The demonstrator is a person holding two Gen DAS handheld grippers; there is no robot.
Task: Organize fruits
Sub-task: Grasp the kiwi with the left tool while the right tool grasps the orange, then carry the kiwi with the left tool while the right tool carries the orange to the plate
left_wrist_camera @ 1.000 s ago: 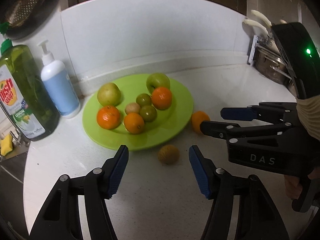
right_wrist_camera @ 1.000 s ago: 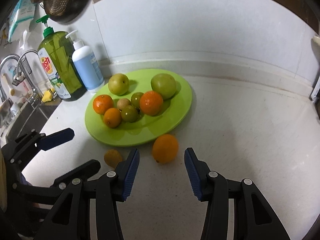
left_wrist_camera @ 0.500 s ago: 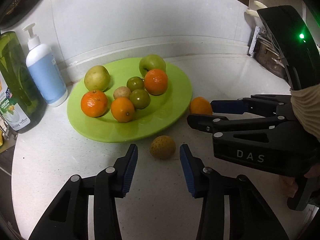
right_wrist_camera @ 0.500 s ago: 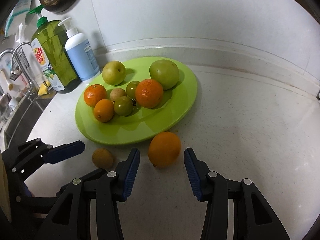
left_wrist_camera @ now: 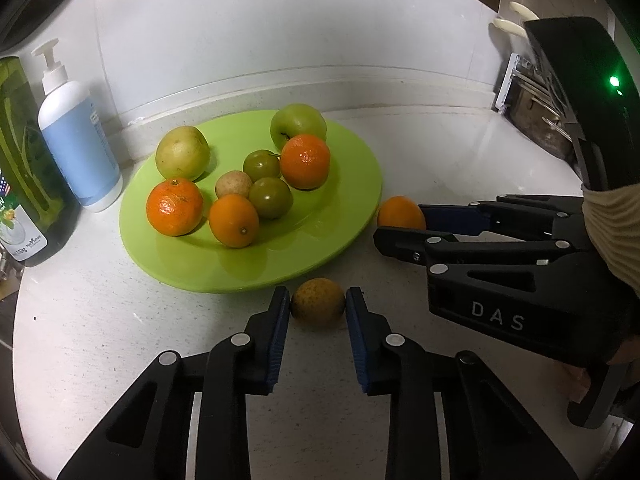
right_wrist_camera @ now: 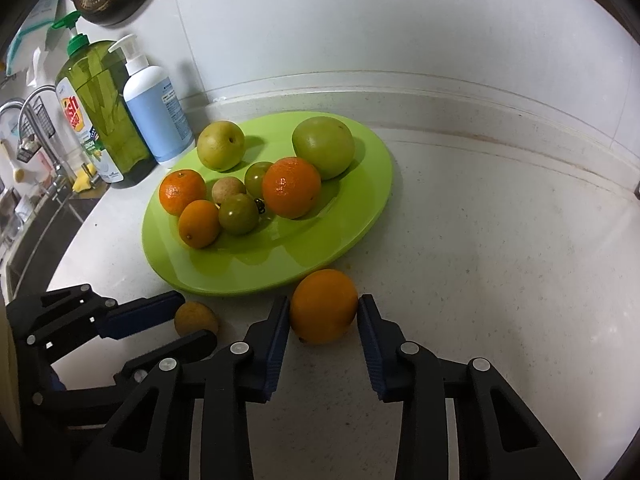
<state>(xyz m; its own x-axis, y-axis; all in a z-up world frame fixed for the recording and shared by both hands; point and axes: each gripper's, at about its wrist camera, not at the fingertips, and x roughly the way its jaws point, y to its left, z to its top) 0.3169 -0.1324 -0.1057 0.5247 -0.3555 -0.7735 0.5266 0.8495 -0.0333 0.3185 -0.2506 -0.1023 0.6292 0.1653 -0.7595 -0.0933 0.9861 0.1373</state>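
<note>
White speckled counter (right_wrist_camera: 500, 280) bears both grippers, each clamped on a loose fruit beside green plate (right_wrist_camera: 360, 220).

Orange (right_wrist_camera: 323, 306), dull yellowish fruit (left_wrist_camera: 317, 302) on counter beside green plate (left_wrist_camera: 340, 216).

Speckled white stone-look countertop (right_wrist_camera: 500, 248), matt with a faint sheen. Glossy smooth lime-green plate (right_wrist_camera: 320, 248), plastic by the look, mirroring the fruit. Dull, finely pitted peel on small yellowish fruit (left_wrist_camera: 318, 302); brighter waxy peel on orange (right_wrist_camera: 323, 306). Matt black plastic on left gripper (left_wrist_camera: 318, 307) and right gripper (right_wrist_camera: 323, 314), ribbed blue pads (right_wrist_camera: 276, 344), bright metal rivets. Translucent green plastic soap bottle (right_wrist_camera: 100, 120); opaque white pump bottle (right_wrist_camera: 154, 116), satin finish
</note>
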